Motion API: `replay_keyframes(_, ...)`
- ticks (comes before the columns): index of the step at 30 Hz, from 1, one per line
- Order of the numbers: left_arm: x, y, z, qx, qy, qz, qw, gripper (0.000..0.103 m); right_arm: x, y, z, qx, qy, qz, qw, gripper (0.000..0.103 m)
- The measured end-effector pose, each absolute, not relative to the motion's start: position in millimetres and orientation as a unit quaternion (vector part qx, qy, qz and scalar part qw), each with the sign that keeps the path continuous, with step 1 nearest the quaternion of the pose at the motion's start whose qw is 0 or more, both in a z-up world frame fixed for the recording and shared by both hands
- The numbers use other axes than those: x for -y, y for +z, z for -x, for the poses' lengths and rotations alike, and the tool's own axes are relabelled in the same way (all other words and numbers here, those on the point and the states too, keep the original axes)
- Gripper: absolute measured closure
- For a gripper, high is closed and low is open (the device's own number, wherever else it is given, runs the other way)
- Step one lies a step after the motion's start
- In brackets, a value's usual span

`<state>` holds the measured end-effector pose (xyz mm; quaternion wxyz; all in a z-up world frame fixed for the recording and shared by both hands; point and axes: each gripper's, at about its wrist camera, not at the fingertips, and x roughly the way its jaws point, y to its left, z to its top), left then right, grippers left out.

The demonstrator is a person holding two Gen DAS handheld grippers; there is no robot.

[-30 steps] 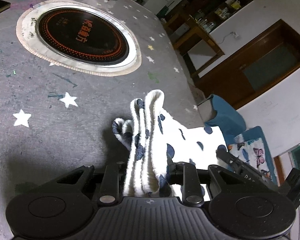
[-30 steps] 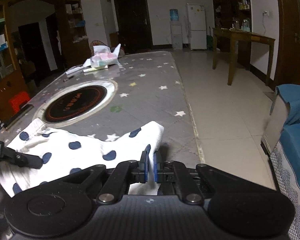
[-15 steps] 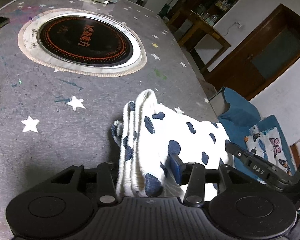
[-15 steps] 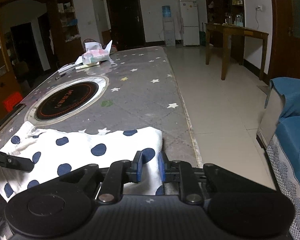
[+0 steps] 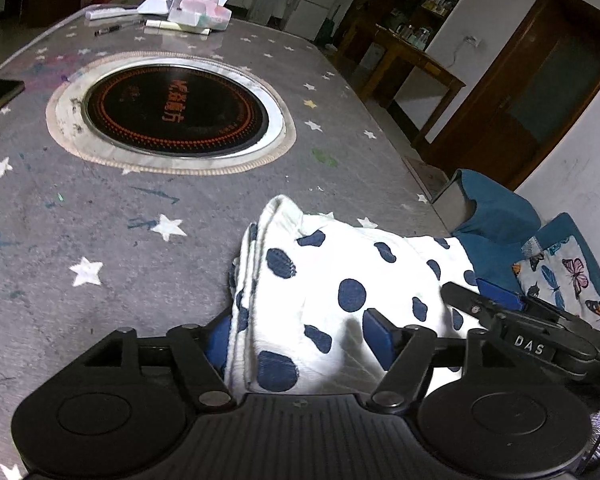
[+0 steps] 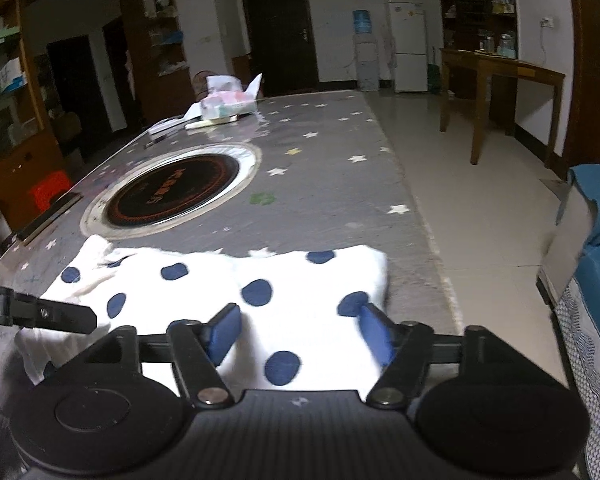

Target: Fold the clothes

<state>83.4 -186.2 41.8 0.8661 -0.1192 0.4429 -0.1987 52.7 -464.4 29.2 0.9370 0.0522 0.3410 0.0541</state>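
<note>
Dim room, white cloth [image 6: 300,292] blown out w/ glare; strong fisheye bend at edges, slight motion blur, dark corners.

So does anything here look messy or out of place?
Mostly tidy. The polka-dot garment lies folded, though its far left corner is bunched. The star-print table cover carries scribbled ink marks and a green stain.

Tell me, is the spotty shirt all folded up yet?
Nearly. The spotted garment already lies doubled in a flat rectangle on the table. Nothing is in hand: the left gripper and right gripper are both open over it. Any last fold or tidying is left.
</note>
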Motion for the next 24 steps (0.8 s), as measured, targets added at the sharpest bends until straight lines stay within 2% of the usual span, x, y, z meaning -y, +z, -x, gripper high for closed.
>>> replay_keyframes(4, 185.4, 44.3, -81.5, -0.438, -0.194, 0.105, 0.871, 0.022, 454.0, 25.4, -57.8, -0.348, 0.064, -0.043, 0.934, 0.017)
replay_keyframes(8, 184.4, 43.8, -80.8, -0.435, -0.190, 0.092, 0.875, 0.019, 445.0, 19.2, -64.8, -0.359, 0.068, -0.033, 0.930, 0.011)
replay_keyframes(12, 182.9, 41.0, -81.6, -0.436, -0.187, 0.086, 0.876, 0.014, 443.0, 12.5, -71.1, -0.370, 0.073, -0.037, 0.925, 0.001)
replay_keyframes(24, 174.4, 38.7, -85.3, -0.432, -0.174, 0.074, 0.882, 0.007, 443.9, 11.8, -75.7, -0.383, 0.069, -0.047, 0.920, 0.000)
